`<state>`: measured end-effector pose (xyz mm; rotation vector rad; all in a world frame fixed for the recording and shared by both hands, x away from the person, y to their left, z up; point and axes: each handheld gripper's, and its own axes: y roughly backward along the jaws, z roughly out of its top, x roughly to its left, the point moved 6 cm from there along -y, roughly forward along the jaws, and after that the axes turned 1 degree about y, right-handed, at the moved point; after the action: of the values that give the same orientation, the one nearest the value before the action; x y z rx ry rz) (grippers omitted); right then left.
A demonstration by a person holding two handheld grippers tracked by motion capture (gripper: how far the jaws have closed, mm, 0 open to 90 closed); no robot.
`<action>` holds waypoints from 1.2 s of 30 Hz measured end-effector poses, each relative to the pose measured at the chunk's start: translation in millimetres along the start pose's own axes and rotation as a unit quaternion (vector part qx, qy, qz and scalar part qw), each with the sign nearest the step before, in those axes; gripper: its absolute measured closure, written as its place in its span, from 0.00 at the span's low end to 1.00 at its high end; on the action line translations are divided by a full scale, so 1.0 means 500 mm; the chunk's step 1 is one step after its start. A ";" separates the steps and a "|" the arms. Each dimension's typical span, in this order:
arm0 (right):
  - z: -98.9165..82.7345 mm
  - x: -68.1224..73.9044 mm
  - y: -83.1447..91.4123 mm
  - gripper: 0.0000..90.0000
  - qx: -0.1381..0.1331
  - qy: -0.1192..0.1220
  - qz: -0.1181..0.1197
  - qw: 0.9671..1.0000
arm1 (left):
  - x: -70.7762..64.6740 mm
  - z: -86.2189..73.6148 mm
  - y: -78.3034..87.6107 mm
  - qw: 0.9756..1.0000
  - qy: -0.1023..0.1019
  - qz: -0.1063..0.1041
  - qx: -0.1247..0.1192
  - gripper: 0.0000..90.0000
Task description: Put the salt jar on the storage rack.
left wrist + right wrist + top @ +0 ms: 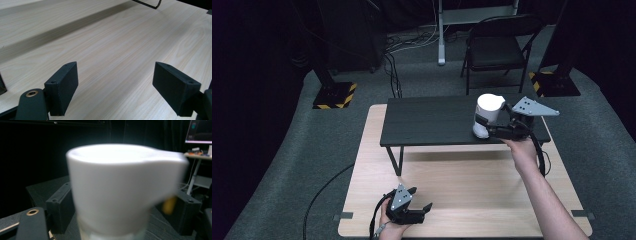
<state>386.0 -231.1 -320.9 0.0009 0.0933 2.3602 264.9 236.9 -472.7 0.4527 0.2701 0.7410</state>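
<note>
A: Where is the white jug being kept at this moment?

B: It is standing upright on the black shelf, right of centre in the high view, near the shelf's right end. The right gripper is being held level against its lower half, so that the jug is being steadied from the side rather than from above.

A: Is it being squeezed?

B: In the right gripper view the jug is sitting between the two black jaws, which are set narrow around its body. A sliver of gap appears to be showing on each side, so the jug is probably being released onto the shelf, not carried. Whether the pads are touching it cannot be told for certain, since it is blurred.

A: And the other side?

B: The left gripper is being rested at the lower left of the high view, low over the wooden table, its jaws spread wide with nothing between them. It is being kept clear, apparently because one hand is enough here.
</note>
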 end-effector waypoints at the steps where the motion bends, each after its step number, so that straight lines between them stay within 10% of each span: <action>1: 0.000 0.000 0.002 0.20 -0.003 0.003 -0.002 1.000 | 0.000 0.000 0.000 1.000 0.000 0.000 0.001 0.23; 16: -0.043 -0.005 0.060 0.17 0.011 0.018 0.001 1.000 | -0.001 0.000 -0.001 1.000 0.000 0.001 0.001 0.23; 27: -0.152 0.020 0.170 0.13 0.019 0.048 0.031 0.998 | -0.002 0.000 -0.001 1.000 0.000 0.003 0.001 0.23; 36: -0.244 0.024 0.249 0.10 0.059 0.050 0.004 0.997 | -0.002 0.000 -0.001 1.000 0.002 0.004 0.001 0.23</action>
<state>286.4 -319.2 -434.6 -0.0600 0.2829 2.3593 264.2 236.0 -472.9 0.4547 0.2735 0.7496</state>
